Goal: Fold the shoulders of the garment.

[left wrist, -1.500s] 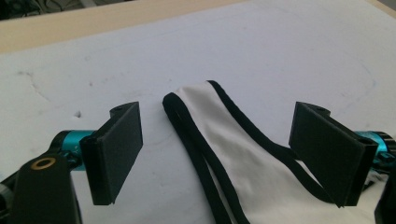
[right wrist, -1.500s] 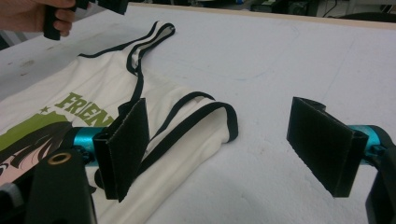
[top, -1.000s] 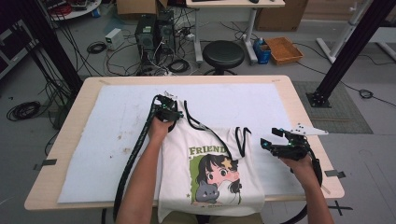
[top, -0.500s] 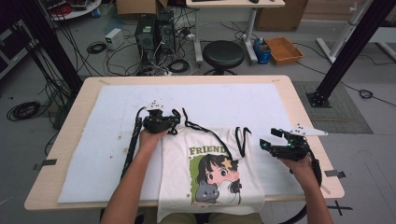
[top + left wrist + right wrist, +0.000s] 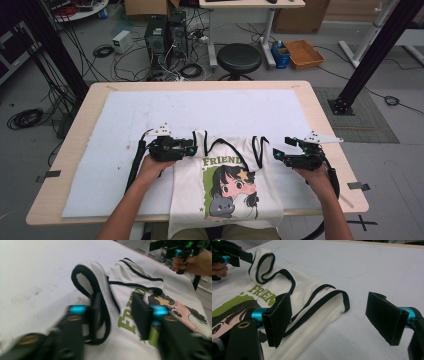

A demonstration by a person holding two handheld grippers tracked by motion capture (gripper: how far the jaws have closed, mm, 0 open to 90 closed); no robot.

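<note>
Shirt (image 5: 227, 185), one, lies between two open tools, left (image 5: 189, 148) and right (image 5: 276, 154)

White top (image 5: 220, 197), black trim, green cartoon print.

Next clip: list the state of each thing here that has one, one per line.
Tank top: flat on the table, hem hanging over the near edge, straps bunched.
Left tongs: open, around the strap.
Right tongs: open, straddling the other strap.
Stool: unoccupied.
</note>
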